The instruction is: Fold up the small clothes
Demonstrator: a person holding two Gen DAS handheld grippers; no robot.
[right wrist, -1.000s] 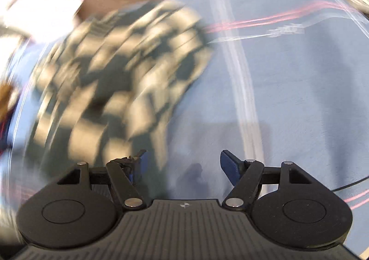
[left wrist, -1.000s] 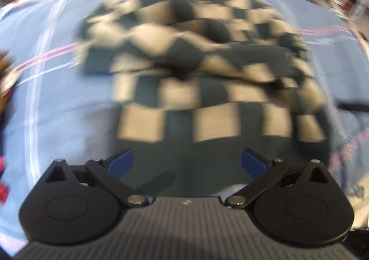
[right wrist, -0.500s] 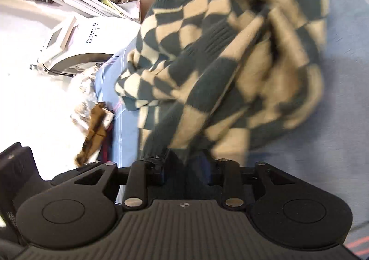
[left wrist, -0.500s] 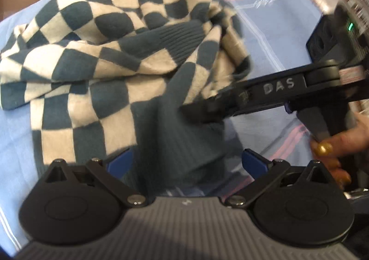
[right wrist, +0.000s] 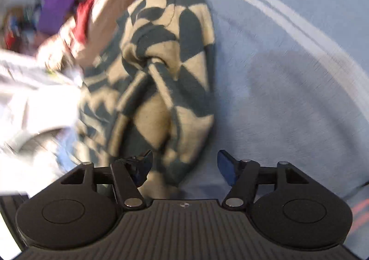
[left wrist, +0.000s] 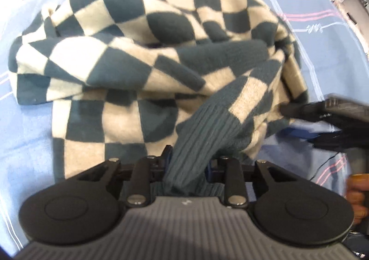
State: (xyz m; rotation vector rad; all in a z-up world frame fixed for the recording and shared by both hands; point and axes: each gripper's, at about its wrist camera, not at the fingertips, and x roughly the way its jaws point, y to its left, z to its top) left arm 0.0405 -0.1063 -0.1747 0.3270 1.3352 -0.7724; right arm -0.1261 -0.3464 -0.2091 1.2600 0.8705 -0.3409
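Observation:
A teal and cream checkered sweater [left wrist: 143,57] lies crumpled on a light blue cloth [left wrist: 25,135]. My left gripper [left wrist: 188,164] is shut on the sweater's ribbed teal cuff [left wrist: 198,135], which bunches between the jaws. My right gripper [right wrist: 184,165] is open, with the sweater's edge [right wrist: 161,103] lying between its fingers. The right gripper also shows in the left wrist view [left wrist: 327,119] at the sweater's right edge.
The blue cloth [right wrist: 288,75] has white and pink stripes. A brown surface with red fabric [right wrist: 90,4] and white items [right wrist: 30,89] lies beyond the cloth's edge. A black cable [left wrist: 322,167] runs at the right.
My left gripper has closed on the ribbed cuff. My right gripper, shut on the sweater half a second ago, has opened and let go.

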